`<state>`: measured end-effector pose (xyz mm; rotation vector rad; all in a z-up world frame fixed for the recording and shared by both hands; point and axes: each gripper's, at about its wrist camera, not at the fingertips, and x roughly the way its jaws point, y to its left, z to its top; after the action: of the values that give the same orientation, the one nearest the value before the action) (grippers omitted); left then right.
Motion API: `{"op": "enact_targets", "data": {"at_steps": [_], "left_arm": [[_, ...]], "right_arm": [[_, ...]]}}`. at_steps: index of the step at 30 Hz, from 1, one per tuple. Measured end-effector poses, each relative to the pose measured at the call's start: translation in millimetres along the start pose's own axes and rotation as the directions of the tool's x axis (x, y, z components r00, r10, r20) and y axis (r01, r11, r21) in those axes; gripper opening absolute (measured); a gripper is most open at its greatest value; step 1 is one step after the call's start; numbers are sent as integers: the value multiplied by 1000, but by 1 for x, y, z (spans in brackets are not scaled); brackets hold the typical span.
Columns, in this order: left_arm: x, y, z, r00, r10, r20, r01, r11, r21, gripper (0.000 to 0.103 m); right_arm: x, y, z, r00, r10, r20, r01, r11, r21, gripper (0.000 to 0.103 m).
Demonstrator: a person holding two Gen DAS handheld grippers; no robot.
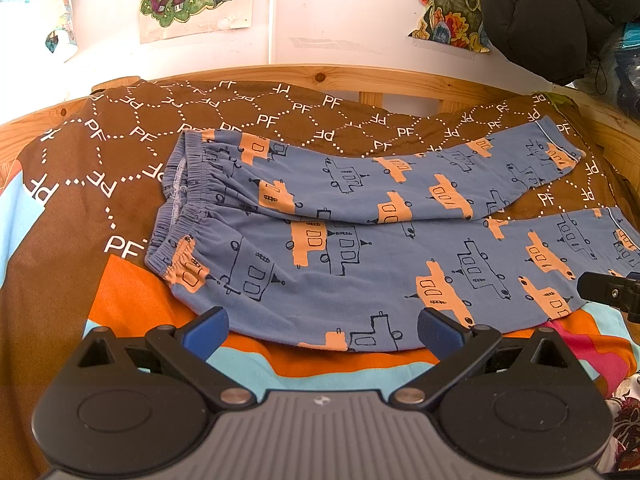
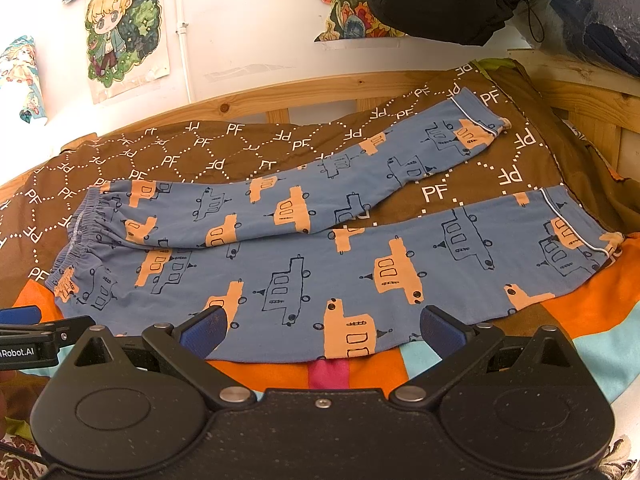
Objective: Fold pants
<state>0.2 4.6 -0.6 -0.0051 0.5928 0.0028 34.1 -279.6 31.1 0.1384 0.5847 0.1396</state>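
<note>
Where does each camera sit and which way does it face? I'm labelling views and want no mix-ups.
Left wrist: on the left gripper, open, facing the wall across the bed; it looks at the pants near the waistband; the right gripper's tip shows at the right edge.
Right wrist: on the right gripper, open, over the near leg toward the cuffs; the left gripper shows at the left edge.
Both share the pants, the brown blanket, wooden bedframe and wall posters.
</note>
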Motion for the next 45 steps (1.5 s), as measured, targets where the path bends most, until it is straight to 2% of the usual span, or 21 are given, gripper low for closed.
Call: {"op": "enact_targets", "data": {"at_steps": [9, 15, 18, 22, 26, 28, 32, 35, 37, 40, 43, 45], "left_arm": [[1, 2, -2, 1000, -3, -5, 3, 1000, -2, 103], [7, 2, -3, 998, -37, -47, 36, 999, -17, 103], [14, -1, 1, 998, -30, -60, 29, 1000, -8, 103], [26, 2, 21, 997, -58, -57, 56, 998, -39, 103], [40, 8, 65, 991, -100, -93, 101, 995, 8, 103], [48, 11, 95, 987, -89, -134, 99, 993, 68, 103], [73, 12, 157, 975, -5, -223, 60, 969, 241, 103], [100, 13, 193, 971, 69, -231, 6, 951, 310, 103], [121, 16, 207, 976, 64, -208, 17, 930, 366, 103], [154, 18, 215, 985, 40, -168, 41, 892, 450, 103], [185, 24, 219, 980, 16, -196, 79, 879, 470, 103], [203, 28, 223, 976, -16, -219, 122, 869, 480, 103]], "right_arm": [[1, -1, 0, 1000, 0, -3, 0, 1000, 0, 102], [3, -2, -2, 1000, -4, -8, 4, 1000, 5, 102], [3, -5, 4, 1000, 3, -12, -3, 1000, 19, 102], [6, -15, 23, 998, 59, 14, -60, 998, 21, 102], [18, -21, 50, 993, 118, 17, -115, 985, -129, 102], [29, -25, 67, 988, 153, -12, -152, 969, -197, 102], [64, -34, 106, 973, 214, -83, -228, 938, -263, 102], [102, -30, 129, 965, 233, -123, -262, 891, -370, 102], [130, -27, 144, 953, 251, -169, -300, 844, -444, 102], [170, -23, 173, 916, 317, -245, -399, 776, -488, 102], [211, -14, 201, 894, 352, -278, -448, 719, -532, 102], [241, -6, 219, 866, 382, -323, -500, 682, -533, 100]]}}
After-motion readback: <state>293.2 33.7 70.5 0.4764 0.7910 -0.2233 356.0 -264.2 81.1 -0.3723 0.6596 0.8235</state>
